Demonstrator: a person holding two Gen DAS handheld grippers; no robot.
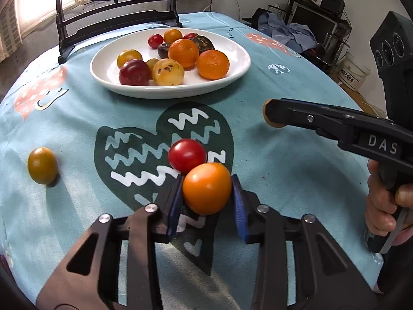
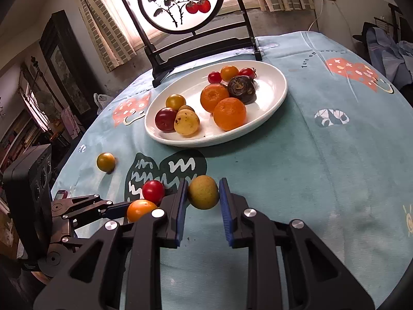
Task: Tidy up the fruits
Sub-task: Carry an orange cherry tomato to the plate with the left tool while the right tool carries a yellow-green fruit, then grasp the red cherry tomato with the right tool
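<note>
The left gripper [image 1: 207,190] clamps an orange tomato [image 1: 207,188] just near of a red tomato [image 1: 187,155] on the tablecloth [image 1: 284,155] – the right gripper [image 2: 203,193] pinches a yellow-green fruit [image 2: 203,192]; the white plate [image 2: 273,95] of fruit sits farther back, a loose yellow tomato [image 1: 42,165] far left

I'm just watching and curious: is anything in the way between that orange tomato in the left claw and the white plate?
Yes, partly. A red cherry tomato sits on the cloth touching the far side of the orange tomato gripped in the left claw, on the line to the white plate. Beyond it, only bare tablecloth.
</note>
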